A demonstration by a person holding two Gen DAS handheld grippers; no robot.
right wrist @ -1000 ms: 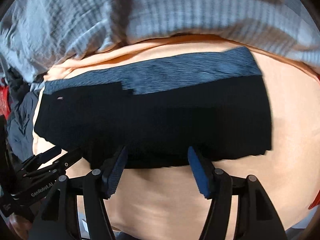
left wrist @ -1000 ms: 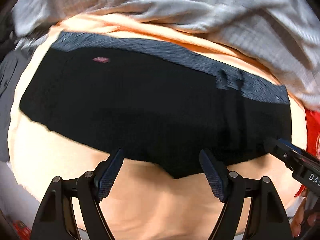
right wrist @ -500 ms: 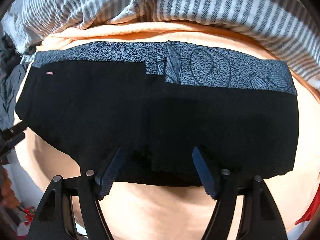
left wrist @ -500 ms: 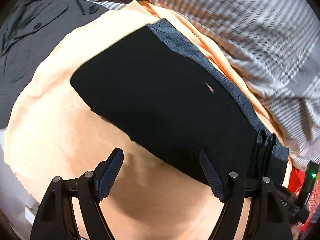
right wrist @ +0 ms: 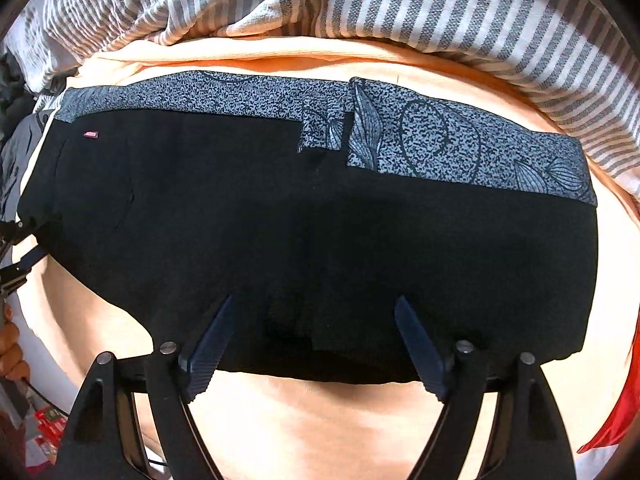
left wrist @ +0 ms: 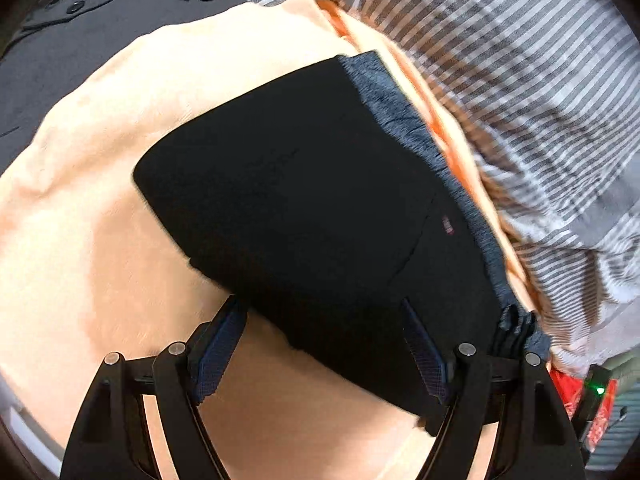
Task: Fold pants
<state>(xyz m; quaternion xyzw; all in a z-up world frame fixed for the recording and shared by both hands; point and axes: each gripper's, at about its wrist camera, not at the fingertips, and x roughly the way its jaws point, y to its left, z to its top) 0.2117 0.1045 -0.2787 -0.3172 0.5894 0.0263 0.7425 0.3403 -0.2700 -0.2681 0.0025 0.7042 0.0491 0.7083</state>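
Peach bedding [right wrist: 320,420] carries the pants [right wrist: 320,240], folded into a long band near its striped-blanket [right wrist: 440,8] edge. Left gripper [left wrist: 324,344] hangs spread over one end, right gripper [right wrist: 316,340], jaws just widened and holding nothing, over the near edge, likely readying another fold.

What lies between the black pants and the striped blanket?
In the right wrist view, the pants' patterned grey band, then a strip of peach sheet before the blanket.

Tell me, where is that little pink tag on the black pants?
In the right wrist view the pink tag sits at the far left end of the black pants, just below the grey patterned band.
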